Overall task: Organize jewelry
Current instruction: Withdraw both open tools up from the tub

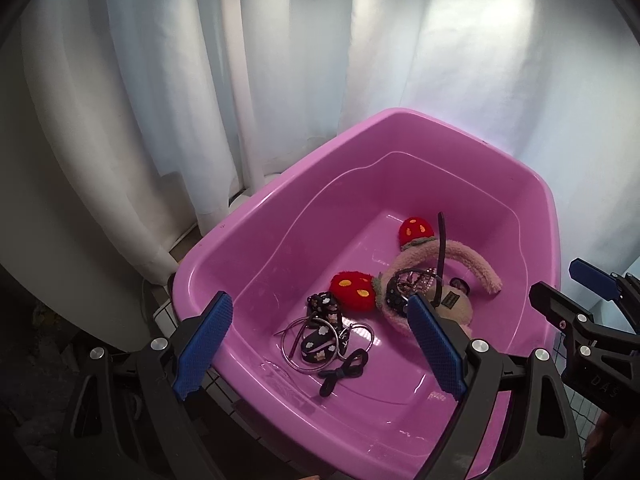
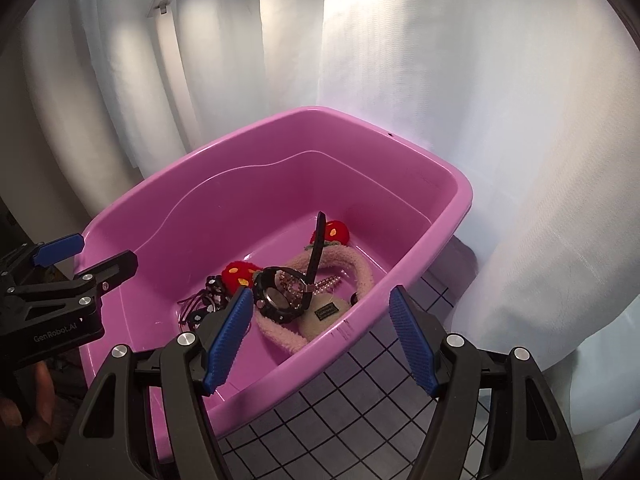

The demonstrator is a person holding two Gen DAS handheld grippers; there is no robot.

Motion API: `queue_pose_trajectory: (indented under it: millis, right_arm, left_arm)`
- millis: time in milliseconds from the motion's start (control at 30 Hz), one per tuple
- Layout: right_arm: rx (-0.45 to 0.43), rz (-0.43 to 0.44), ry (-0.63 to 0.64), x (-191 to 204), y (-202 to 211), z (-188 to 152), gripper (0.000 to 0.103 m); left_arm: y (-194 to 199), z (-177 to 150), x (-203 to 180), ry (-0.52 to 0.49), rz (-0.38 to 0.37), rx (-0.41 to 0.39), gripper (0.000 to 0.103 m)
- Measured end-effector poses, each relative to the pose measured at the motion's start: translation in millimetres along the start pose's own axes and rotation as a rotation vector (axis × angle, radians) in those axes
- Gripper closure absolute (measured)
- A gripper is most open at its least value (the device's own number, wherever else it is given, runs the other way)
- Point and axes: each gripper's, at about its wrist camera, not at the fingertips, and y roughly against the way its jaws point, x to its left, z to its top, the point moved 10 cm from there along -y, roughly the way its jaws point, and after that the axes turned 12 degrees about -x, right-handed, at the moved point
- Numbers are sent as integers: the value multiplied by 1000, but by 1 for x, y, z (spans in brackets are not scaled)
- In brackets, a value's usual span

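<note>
A pink plastic tub (image 1: 248, 224) (image 2: 432, 236) holds the jewelry. In it lie a fuzzy pink headband with red strawberries (image 1: 476, 256) (image 2: 356, 264), a black wristwatch (image 1: 394, 292) (image 2: 276, 300) with its strap sticking up, a beaded pink piece (image 2: 326, 282), a black flowered bow (image 1: 320, 332), metal hoops (image 1: 296, 352) and a black hair tie (image 1: 344, 372). My left gripper (image 1: 320, 348) is open and empty over the tub's near side. My right gripper (image 2: 320, 340) is open and empty over the tub's near right rim. Each gripper shows in the other's view, the right (image 1: 568, 292) and the left (image 2: 92, 256).
White curtains (image 1: 160, 80) (image 2: 500, 100) hang close behind and around the tub. The tub stands on a white wire grid surface (image 2: 360, 400). A white pole (image 1: 240, 80) stands behind the tub at the left.
</note>
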Motion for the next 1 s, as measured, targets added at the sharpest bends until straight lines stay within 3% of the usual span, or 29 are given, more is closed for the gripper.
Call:
queue_pose_trajectory:
  millis: [367, 1000]
  right_arm:
    - [-21, -36, -32, -16, 26, -19, 35]
    - [-42, -43, -64, -19, 50, -30, 35]
  left_arm:
    - [14, -10, -23, -27, -42, 10, 16]
    - [33, -16, -31, -37, -63, -13, 15]
